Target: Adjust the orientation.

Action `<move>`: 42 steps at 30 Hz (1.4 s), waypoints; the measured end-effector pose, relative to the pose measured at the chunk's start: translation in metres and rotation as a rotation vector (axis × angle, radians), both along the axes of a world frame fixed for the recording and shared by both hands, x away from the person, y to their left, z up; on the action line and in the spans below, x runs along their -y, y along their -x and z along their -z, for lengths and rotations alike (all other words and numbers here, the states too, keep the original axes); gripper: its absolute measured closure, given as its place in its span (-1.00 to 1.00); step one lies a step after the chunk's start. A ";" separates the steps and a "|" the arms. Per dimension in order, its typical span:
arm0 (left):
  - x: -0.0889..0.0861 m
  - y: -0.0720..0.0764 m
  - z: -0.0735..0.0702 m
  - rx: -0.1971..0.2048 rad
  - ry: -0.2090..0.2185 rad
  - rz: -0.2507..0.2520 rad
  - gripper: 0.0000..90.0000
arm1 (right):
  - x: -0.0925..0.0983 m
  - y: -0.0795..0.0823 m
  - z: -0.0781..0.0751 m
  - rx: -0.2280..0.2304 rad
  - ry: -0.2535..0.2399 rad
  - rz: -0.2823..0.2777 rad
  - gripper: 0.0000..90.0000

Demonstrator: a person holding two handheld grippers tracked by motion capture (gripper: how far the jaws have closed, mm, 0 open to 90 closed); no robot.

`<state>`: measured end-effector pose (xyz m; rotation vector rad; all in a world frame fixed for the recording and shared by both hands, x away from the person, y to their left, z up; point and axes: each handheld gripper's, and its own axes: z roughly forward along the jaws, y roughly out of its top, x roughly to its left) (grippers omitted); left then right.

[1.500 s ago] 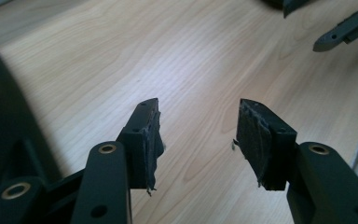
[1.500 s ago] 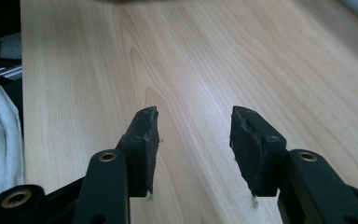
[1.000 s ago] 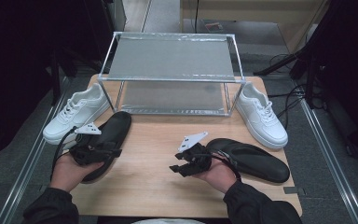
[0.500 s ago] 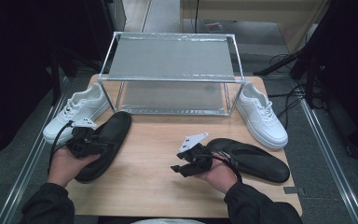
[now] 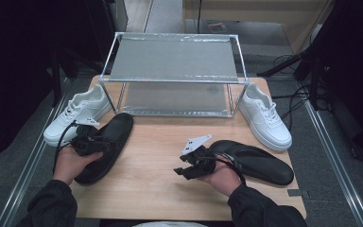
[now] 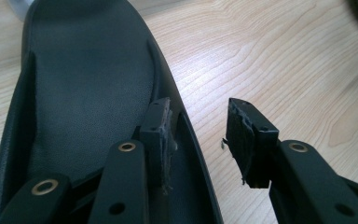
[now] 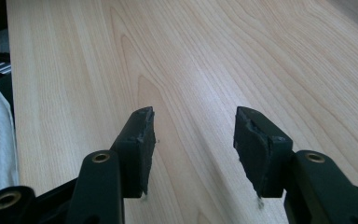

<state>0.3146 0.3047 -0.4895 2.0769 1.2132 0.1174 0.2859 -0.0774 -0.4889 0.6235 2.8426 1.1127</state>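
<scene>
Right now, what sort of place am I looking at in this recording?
Probably a lab or workshop bench set up for recording, not a home: a wooden table holds a bare metal shoe rack, loose cables trail across the grey floor, and dark equipment stands around the table.

We see the table [image 5: 170, 156] evenly lit from above in the high view – surroundings fall into near-black. Shadows lie soft under the shelf rack [image 5: 172, 71]. In both gripper views the wood is bright and sharp, while the nearest jaw parts blur.
</scene>
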 end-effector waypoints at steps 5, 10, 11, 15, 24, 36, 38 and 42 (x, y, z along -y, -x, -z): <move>0.006 -0.001 0.002 0.001 -0.013 0.008 0.40 | -0.001 -0.001 0.001 0.004 0.000 -0.004 0.10; 0.017 -0.004 0.009 -0.049 -0.081 0.046 0.54 | -0.001 0.000 0.000 0.003 0.002 -0.002 0.09; 0.019 -0.004 0.010 -0.043 -0.096 0.054 0.58 | 0.000 0.000 0.000 0.005 0.003 -0.001 0.09; 0.019 -0.005 0.011 -0.062 -0.093 0.058 0.76 | 0.000 0.000 0.000 0.008 0.004 0.000 0.09; 0.012 -0.006 0.009 -0.070 -0.065 0.049 0.99 | -0.001 0.000 0.000 0.009 0.008 -0.001 0.08; -0.010 -0.013 -0.003 -0.008 -0.070 -0.039 0.48 | 0.000 0.000 0.000 0.010 0.009 0.000 0.07; -0.007 -0.015 0.003 -0.048 -0.067 -0.014 0.43 | 0.000 -0.001 0.000 0.011 0.009 -0.001 0.07; -0.003 -0.017 0.010 -0.079 -0.094 0.014 0.62 | 0.000 -0.001 0.000 0.010 0.010 0.001 0.07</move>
